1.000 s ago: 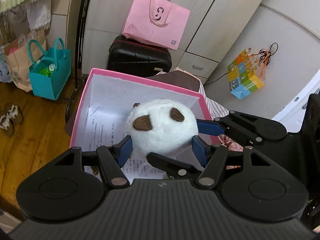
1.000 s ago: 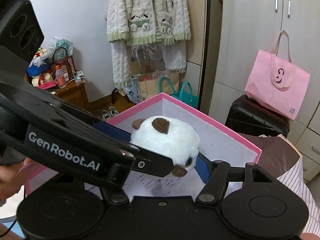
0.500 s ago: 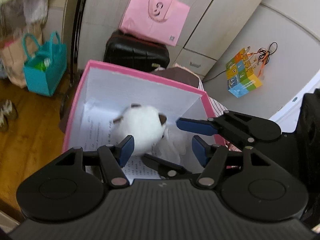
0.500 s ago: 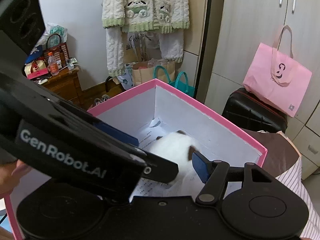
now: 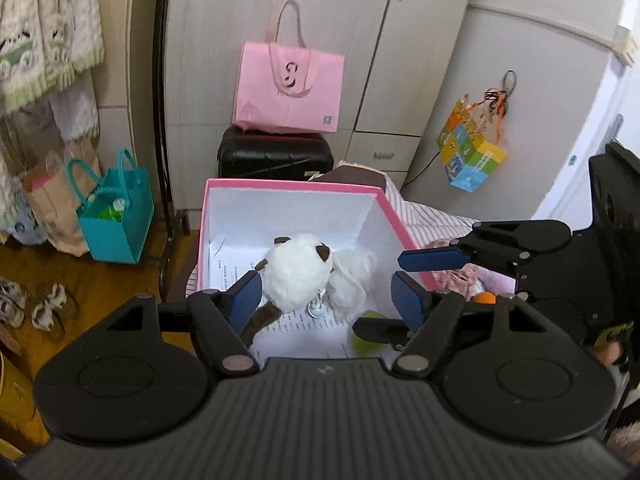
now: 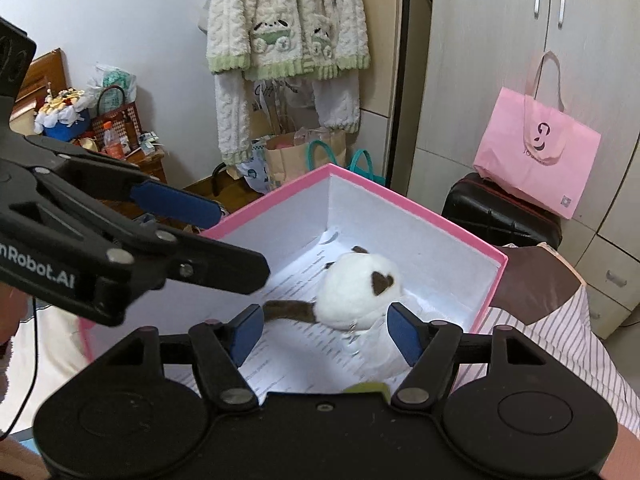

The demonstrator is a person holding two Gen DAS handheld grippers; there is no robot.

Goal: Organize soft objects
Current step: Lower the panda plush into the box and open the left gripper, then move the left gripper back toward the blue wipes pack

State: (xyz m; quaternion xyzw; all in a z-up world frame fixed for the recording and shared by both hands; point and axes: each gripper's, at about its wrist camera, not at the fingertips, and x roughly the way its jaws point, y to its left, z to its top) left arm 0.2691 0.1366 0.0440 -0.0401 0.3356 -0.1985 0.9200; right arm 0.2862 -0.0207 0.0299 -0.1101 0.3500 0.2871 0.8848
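Panda plush [image 5: 298, 270] lies inside the pink box [image 5: 294, 187], on printed paper [image 6: 288, 352] lining its floor, beside a second white plush [image 5: 354, 276]. We hold the left gripper [image 5: 326, 302] spread and empty above the box; the right gripper [image 6: 324, 330] is likewise spread, holding nothing.

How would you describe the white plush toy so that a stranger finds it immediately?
Look into the pink box with white walls. On its printed paper lining lies a round white plush toy. Only it has dark brown patches and a brown tail.
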